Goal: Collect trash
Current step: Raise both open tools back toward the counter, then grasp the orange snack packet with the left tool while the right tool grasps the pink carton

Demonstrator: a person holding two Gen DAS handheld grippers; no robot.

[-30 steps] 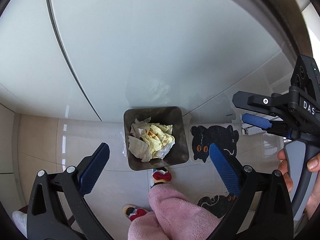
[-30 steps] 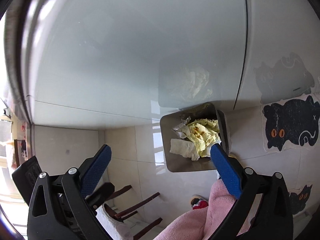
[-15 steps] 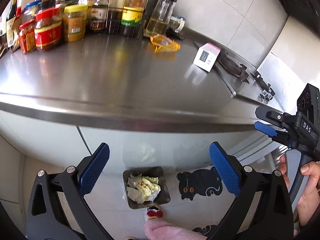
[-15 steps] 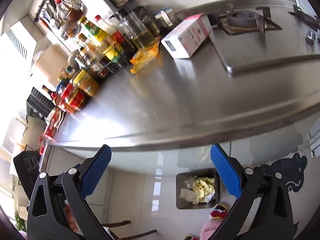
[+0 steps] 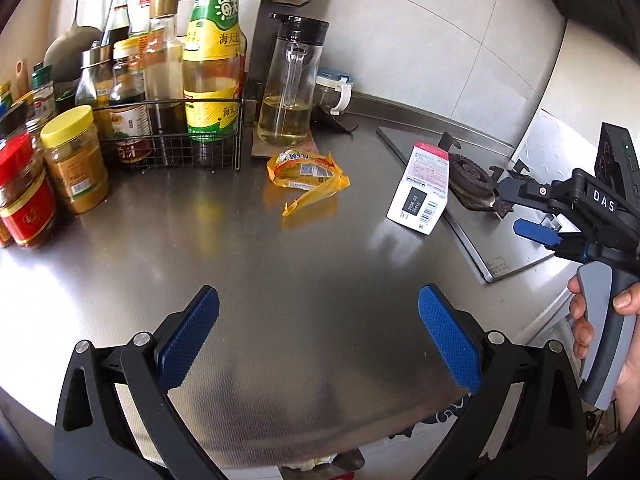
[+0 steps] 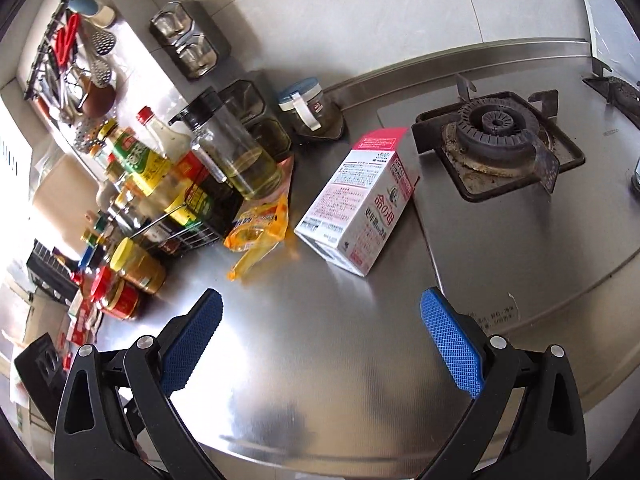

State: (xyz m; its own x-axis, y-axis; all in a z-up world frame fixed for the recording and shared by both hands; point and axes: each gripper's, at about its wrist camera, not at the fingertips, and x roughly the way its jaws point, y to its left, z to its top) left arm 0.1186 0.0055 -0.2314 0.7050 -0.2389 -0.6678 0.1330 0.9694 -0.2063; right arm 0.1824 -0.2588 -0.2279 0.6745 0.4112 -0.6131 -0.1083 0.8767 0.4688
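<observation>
Steel kitchen table, trash lying at the frame centre.
Both grippers, left and right, are hovering with jaws open, empty, facing the yellow wrapper and white box, probably choosing.

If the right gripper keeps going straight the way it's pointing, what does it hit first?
Probably the pink and white carton lying on the steel counter. The right gripper is open and empty, and the carton sits just ahead of its centre line. Depth is unclear, so it may meet bare counter first.
</observation>
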